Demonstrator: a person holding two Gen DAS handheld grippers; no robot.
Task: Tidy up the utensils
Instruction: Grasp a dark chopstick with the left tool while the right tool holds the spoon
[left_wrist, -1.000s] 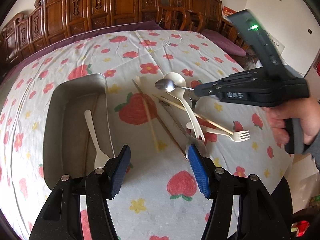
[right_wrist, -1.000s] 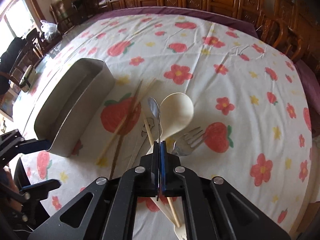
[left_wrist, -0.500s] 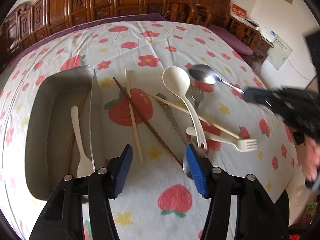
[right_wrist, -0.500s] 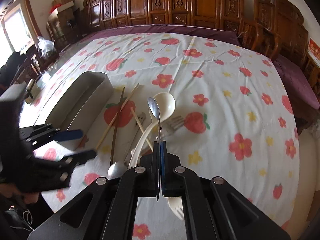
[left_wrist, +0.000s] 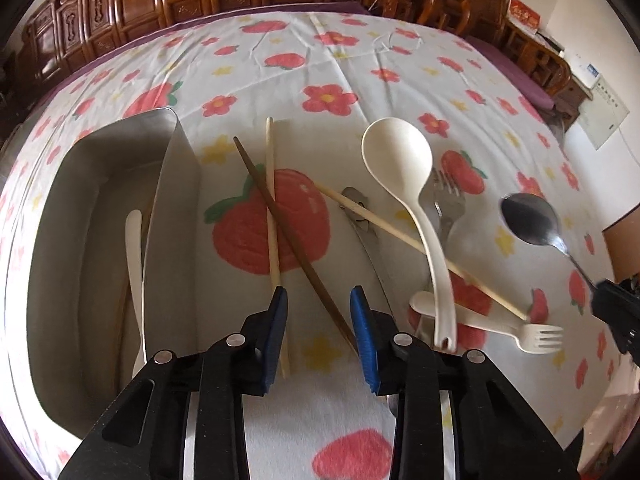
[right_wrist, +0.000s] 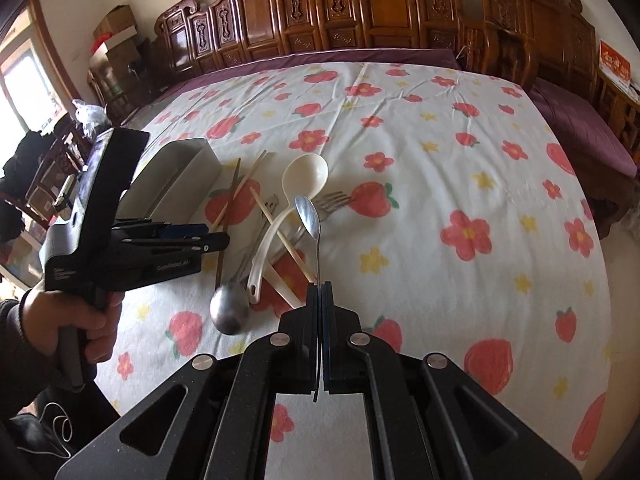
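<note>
I have a metal spoon (right_wrist: 309, 216) pinched by its handle in my right gripper (right_wrist: 320, 292), whose jaws are pressed together on it; the bowl points away from me and hangs clear above the tablecloth (right_wrist: 460, 152). The rest of the utensils lie in a loose heap near the cloth's left side. A white ladle (left_wrist: 404, 184) lies across a pale chopstick (left_wrist: 400, 232), its handle end resting on a white plastic fork (left_wrist: 520, 330). A metal fork (left_wrist: 446, 204) sits just beside the ladle's bowl, partly under its handle. A dark chopstick (left_wrist: 288, 232) crosses a second pale chopstick (left_wrist: 272, 200) over a printed strawberry. From the right wrist view I also see a large metal spoon (right_wrist: 229, 306) at the near end of the heap, bowl toward me.

My left gripper (left_wrist: 319, 300) points down over the crossed chopsticks, and its jaws are closing. The dark chopstick runs through the gap between them, while the pale one passes by the left finger; I cannot tell whether the pads touch either yet.

To the left of the heap stands a metal tray (left_wrist: 180, 168), close to the cloth's left edge. Inside it lies a white utensil (left_wrist: 134, 248), only its handle clear to me.

Carved wooden chairs (right_wrist: 360, 8) line the far edge of the table.
</note>
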